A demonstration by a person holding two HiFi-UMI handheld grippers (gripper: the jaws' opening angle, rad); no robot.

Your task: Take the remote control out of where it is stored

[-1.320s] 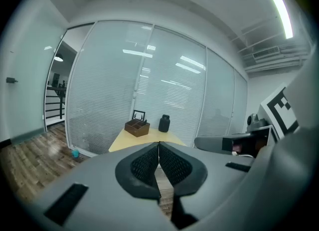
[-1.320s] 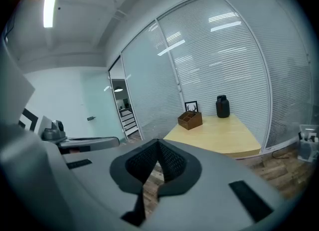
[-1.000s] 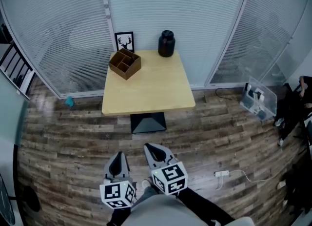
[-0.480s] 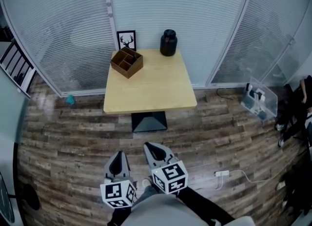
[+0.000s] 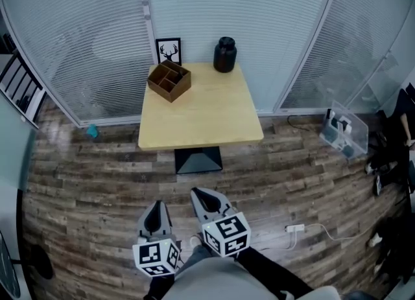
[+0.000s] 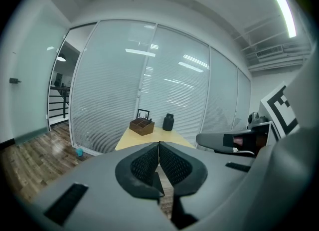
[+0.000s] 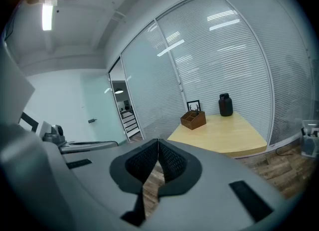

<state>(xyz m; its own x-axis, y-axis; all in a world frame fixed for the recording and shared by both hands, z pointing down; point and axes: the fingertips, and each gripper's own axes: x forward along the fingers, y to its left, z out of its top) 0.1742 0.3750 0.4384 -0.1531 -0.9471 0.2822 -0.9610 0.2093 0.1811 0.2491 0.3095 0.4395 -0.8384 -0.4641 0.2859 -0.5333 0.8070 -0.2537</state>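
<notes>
Jaws are pinched shut and empty on left gripper (image 5: 155, 207) and right gripper (image 5: 198, 195), wooden organizer (image 5: 169, 80) sits on the table (image 5: 214, 124) well ahead of both, can't make out the remote in it.

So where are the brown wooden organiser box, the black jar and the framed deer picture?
brown wooden organiser box (image 5: 169, 81), head view, divided top.
black jar (image 5: 225, 56), head view, body.
framed deer picture (image 5: 168, 51), head view, antler print.
</notes>
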